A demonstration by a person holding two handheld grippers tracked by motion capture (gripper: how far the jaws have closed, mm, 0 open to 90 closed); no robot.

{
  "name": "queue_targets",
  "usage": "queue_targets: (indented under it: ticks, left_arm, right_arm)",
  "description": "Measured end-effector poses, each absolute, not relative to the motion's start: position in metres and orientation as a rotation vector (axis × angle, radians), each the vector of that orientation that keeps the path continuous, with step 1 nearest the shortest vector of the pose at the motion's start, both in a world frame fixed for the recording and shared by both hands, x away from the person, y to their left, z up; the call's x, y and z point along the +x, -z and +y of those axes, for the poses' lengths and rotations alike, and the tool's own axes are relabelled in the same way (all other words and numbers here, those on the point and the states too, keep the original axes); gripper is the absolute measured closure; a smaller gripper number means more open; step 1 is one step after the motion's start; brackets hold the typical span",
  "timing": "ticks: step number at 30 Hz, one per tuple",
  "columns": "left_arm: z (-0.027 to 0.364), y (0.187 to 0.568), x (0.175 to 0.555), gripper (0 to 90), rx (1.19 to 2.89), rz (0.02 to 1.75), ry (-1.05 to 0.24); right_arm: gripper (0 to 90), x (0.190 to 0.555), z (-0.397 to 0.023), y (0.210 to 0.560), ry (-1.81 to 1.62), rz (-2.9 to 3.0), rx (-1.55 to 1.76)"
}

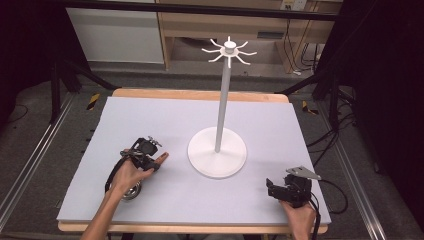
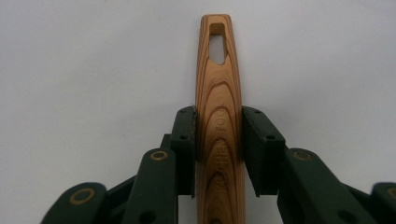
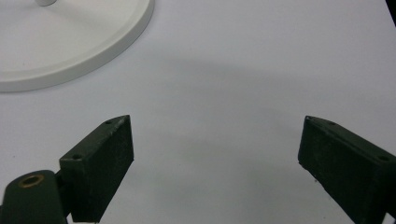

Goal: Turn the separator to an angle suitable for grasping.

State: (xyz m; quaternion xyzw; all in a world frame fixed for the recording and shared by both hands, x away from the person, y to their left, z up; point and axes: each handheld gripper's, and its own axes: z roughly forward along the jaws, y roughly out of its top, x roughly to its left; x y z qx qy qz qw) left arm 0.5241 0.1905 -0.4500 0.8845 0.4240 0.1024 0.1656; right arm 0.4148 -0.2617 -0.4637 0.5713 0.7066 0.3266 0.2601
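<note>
Wooden handle (image 2: 219, 116): pinched between left gripper (image 2: 218, 140) jaws, slotted tip forward
Right gripper (image 3: 215, 154): jaws spread, near white stand base (image 3: 70, 51)

- The person's left hand (image 1: 131, 172) wraps the black two-jaw left gripper (image 1: 150, 159) near the table's front-left corner, forearm entering over the front edge.
- Its jaws are closed against a slim wooden handle (image 2: 218, 116) with a slotted tip.
- The right hand (image 1: 299, 212) holds the black two-jaw right gripper (image 1: 272, 189) near the front-right corner, jaws spread wide with nothing between.
</note>
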Motion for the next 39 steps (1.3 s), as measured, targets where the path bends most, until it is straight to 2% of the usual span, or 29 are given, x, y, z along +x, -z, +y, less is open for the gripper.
queue_targets:
  ticks: [16, 39]
  left_arm:
    - [0.189, 0.448, 0.526, 67.3, 2.533, 1.208, -0.29]
    - [0.212, 0.407, 0.492, 67.4, 2.291, 1.122, -0.418]
  right_arm:
    - [10.8, 0.416, -0.264, 0.465, -0.88, 1.919, 1.555]
    - [10.8, 0.415, -0.263, 0.465, -0.88, 1.912, 1.567]
